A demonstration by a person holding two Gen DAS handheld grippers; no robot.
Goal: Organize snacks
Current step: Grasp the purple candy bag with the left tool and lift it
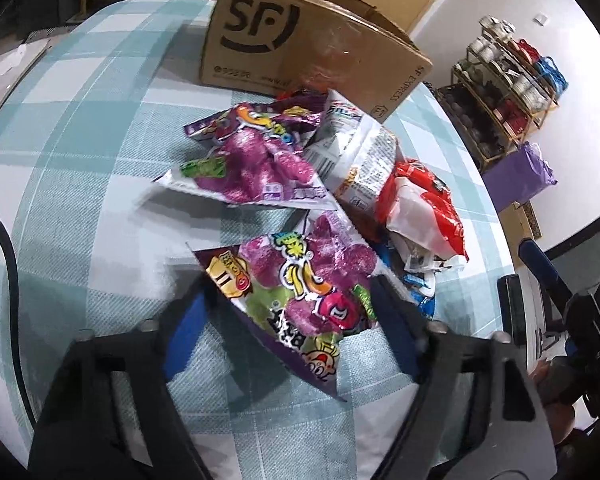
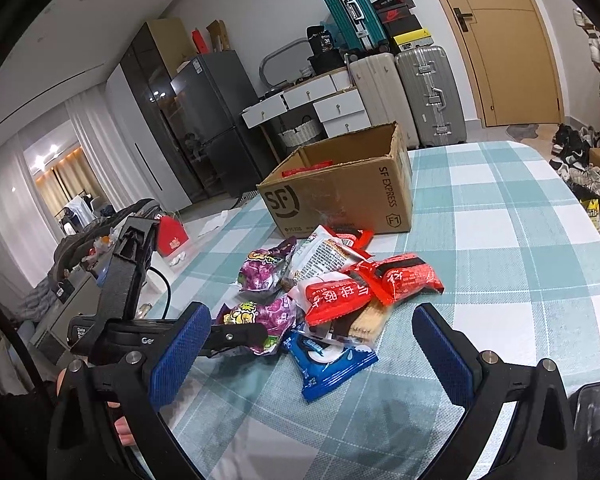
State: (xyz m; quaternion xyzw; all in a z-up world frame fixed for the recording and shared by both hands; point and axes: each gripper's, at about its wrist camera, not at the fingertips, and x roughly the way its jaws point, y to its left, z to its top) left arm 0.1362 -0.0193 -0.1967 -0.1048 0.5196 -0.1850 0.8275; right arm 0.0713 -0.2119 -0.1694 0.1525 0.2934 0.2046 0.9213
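Left wrist view: left gripper (image 1: 296,300) jaws straddle the purple candy bag (image 1: 296,292), unclamped; squeeze centrally before lifting; right gripper (image 2: 312,344) jaws apart.
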